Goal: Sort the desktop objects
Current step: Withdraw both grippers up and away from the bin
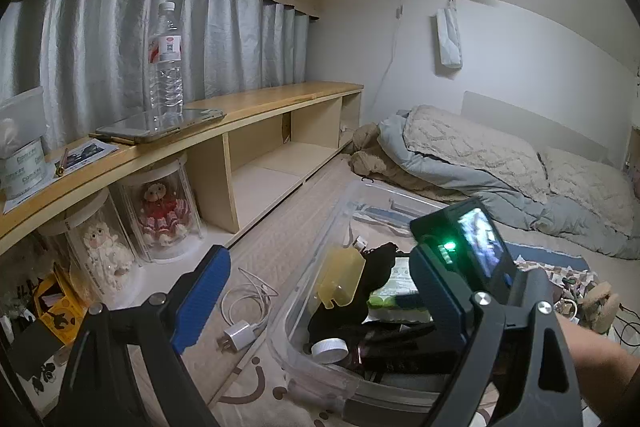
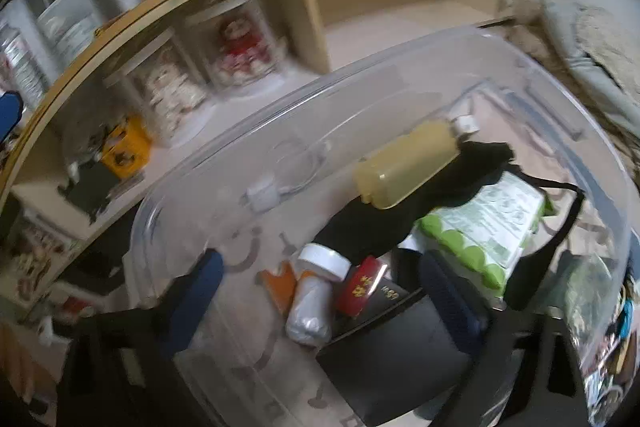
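Note:
A clear plastic bin [image 1: 320, 379] sits on the patterned floor mat. It holds a yellow translucent bottle [image 1: 340, 279], a green wipes pack [image 1: 396, 291], black cloth and a white-capped bottle [image 1: 329, 349]. My left gripper [image 1: 318, 295] hangs open just before the bin's near end, with nothing touching its blue pads. The camera block of the right gripper [image 1: 476, 251], green light on, sits beyond my right finger. In the blurred right wrist view my right gripper [image 2: 320, 291] stands open over the bin [image 2: 360, 75], above a white bottle [image 2: 312, 303], a red box [image 2: 362, 287] and a black box [image 2: 400, 355].
A white charger with cable [image 1: 240, 335] lies on the mat left of the bin. A long wooden shelf [image 1: 260, 99] carries a water bottle [image 1: 166, 63] and a phone [image 1: 160, 127]; doll cases [image 1: 164, 211] stand beneath. Bedding [image 1: 480, 163] lies behind, small clutter at the right.

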`<move>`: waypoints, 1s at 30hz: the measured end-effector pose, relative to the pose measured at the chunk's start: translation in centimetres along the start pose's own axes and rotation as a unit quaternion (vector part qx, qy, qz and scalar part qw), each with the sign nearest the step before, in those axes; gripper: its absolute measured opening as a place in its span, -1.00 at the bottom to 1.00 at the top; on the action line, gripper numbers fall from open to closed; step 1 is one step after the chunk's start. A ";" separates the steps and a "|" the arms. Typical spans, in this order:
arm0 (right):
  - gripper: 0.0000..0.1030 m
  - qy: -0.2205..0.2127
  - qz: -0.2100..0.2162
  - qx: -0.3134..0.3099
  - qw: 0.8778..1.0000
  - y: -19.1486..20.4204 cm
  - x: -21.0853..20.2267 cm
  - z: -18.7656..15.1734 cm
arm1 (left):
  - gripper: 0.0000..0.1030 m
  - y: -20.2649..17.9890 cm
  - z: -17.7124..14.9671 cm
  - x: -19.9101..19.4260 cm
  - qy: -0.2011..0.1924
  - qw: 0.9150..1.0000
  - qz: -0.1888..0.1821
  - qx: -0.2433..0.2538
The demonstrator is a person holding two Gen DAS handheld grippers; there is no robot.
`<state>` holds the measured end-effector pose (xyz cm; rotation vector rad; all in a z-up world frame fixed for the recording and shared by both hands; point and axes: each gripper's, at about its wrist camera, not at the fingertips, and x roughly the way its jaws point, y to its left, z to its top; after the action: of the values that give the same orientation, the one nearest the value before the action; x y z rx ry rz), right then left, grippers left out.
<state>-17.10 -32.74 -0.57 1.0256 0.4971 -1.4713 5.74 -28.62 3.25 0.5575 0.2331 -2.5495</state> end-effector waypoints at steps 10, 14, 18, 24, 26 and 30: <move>-0.47 0.149 -0.057 -0.083 0.984 -0.2 6.8 1.0 | 0.78 0.6 0.2 0.0 -0.001 1.000 -0.007 -0.002; -0.47 0.204 -0.076 -0.116 0.969 0.1 10.0 0.8 | 0.78 0.5 0.2 0.2 0.003 1.000 -0.009 0.002; -0.47 0.202 -0.081 -0.113 0.969 0.4 11.1 1.4 | 0.78 0.4 0.1 0.7 0.008 1.000 -0.008 0.007; -0.47 0.184 -0.041 -0.101 0.977 0.3 10.3 1.7 | 0.78 0.4 0.0 1.3 0.016 1.000 -0.009 0.005; -0.47 0.164 -0.040 -0.104 0.980 -0.1 9.2 1.2 | 0.78 0.4 0.0 1.2 0.016 1.000 -0.008 0.006; -0.47 0.100 -0.027 -0.092 0.990 -1.4 5.9 0.6 | 0.78 0.3 0.0 1.1 0.016 1.000 -0.008 0.007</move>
<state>-17.97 -36.25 -5.42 1.0234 0.7941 -1.3482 5.07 -29.38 2.74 0.6037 0.2308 -2.5622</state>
